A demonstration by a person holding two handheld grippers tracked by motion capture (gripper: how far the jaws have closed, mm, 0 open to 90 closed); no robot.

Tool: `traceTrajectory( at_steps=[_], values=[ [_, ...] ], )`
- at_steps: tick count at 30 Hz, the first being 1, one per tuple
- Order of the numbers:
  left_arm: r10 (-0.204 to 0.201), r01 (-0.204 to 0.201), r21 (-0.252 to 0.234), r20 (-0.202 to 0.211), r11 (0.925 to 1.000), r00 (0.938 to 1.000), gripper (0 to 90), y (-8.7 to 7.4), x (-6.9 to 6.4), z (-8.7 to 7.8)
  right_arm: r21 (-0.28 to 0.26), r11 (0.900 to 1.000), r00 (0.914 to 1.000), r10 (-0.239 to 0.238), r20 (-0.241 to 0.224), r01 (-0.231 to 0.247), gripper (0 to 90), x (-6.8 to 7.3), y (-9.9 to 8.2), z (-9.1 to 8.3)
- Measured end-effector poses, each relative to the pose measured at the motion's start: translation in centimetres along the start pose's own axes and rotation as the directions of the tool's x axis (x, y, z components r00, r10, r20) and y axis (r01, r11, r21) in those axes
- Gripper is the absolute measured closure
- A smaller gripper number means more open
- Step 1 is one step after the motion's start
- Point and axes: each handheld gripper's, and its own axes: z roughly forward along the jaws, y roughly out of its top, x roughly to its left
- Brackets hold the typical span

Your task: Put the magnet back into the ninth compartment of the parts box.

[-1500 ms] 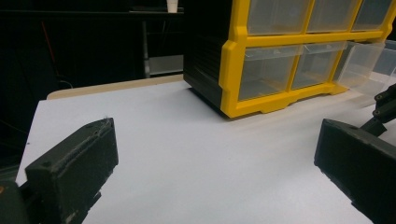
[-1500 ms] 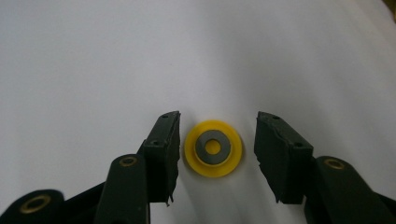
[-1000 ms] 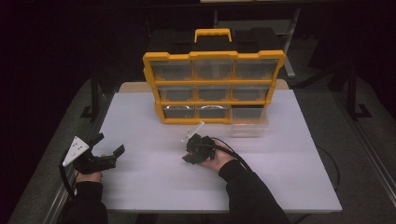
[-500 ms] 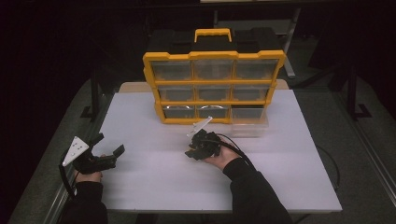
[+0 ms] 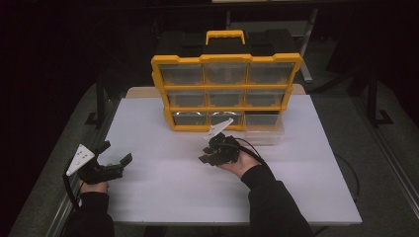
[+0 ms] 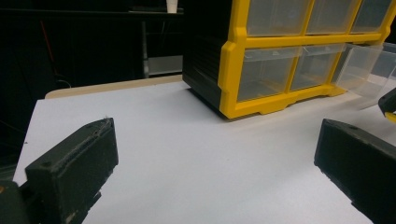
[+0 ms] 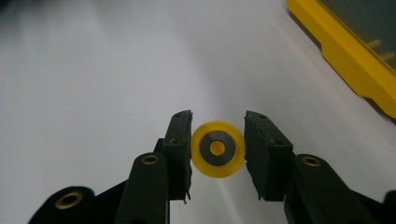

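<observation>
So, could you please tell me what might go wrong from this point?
The right hand-held gripper pinches a small yellow disc only at its rounded edges, so it might slip or twist out over the white table and roll away. A clear drawer stands pulled out at the foot of the yellow organizer, close to that gripper; a careless swing could knock it. The left hand-held gripper, open, looks harmless.

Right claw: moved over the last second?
Yes. The right claw drifted slightly right and toward the yellow organizer, its grey plate now overlapping the bottom row.
</observation>
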Motion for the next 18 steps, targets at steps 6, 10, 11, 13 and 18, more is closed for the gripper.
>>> traceTrajectory(
  at_steps=[6,10,11,13,18],
  values=[
    [-0.002,0.002,0.0,0.0,1.0,1.0,0.0,-0.1,0.0,0.1,-0.025,0.9996,1.0,0.009,0.002,-0.009,61.0,-0.4,0.0,-1.0],
    [-0.002,0.002,0.001,0.002,1.0,1.0,0.0,-0.1,-0.1,0.1,-0.033,0.9993,0.9998,0.017,0.01,-0.017,60.9,-0.6,-0.1,-1.5],
    [-0.003,0.003,0.0,0.003,1.0,1.0,0.0,-0.1,-0.1,0.1,-0.035,0.9992,0.9998,0.02,0.009,-0.02,61.0,-0.6,-0.1,-1.5],
    [-0.002,0.002,0.0,0.003,1.0,1.0,0.0,-0.1,-0.1,0.1,-0.039,0.9991,0.9997,0.019,0.012,-0.018,61.0,-0.7,-0.1,-1.7],
    [-0.003,0.003,-0.001,0.001,1.0,1.0,0.0,-0.1,-0.1,0.1,-0.053,0.9983,0.9995,0.026,0.016,-0.025,61.0,-0.9,-0.1,-2.2]
  ],
)
